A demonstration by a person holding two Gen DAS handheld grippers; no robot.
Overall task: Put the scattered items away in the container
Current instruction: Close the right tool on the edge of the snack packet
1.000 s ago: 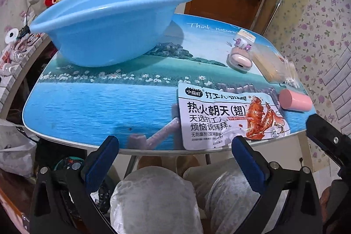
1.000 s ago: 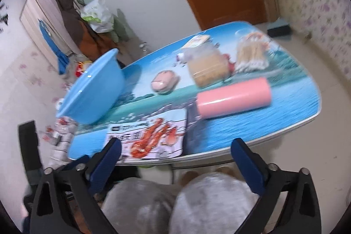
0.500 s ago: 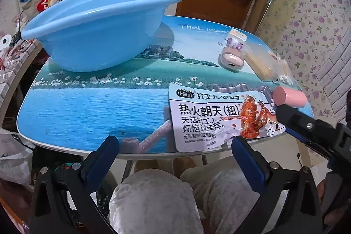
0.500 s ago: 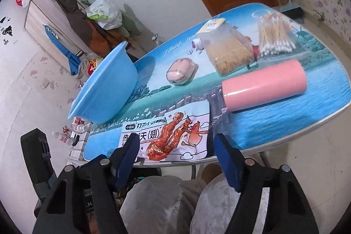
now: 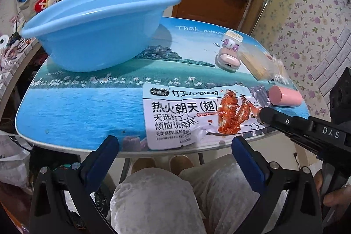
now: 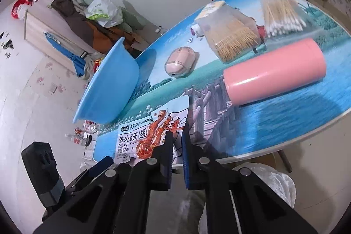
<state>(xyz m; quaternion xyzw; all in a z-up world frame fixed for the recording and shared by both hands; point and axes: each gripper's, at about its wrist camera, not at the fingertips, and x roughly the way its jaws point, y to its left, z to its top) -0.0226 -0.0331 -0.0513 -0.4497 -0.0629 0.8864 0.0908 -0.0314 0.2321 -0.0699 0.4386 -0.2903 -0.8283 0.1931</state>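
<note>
A white snack packet [image 5: 179, 115] with a red chicken-wing picture lies at the table's near edge. My right gripper [image 6: 177, 135] is shut on its right edge, and the foil looks crumpled there. In the left wrist view the right gripper [image 5: 264, 113] reaches in from the right onto that edge. My left gripper [image 5: 174, 150] hangs open just off the table's front edge, nothing between its fingers. The light blue basin [image 5: 98, 36] stands at the far left of the table. A pink cylinder [image 6: 274, 74] lies on its side right of the packet.
A pink earbud case [image 6: 179, 63], a clear toothpick box [image 6: 232, 38] and a pack of cotton swabs [image 6: 280, 14] sit toward the far right. The table [image 5: 76, 106] bears a blue sea picture. A person's knees are below its front edge.
The right gripper's jaws went from wide open to shut on the packet's right edge as it moved down and in. The packet's edge is now wrinkled. The left gripper stayed put.
</note>
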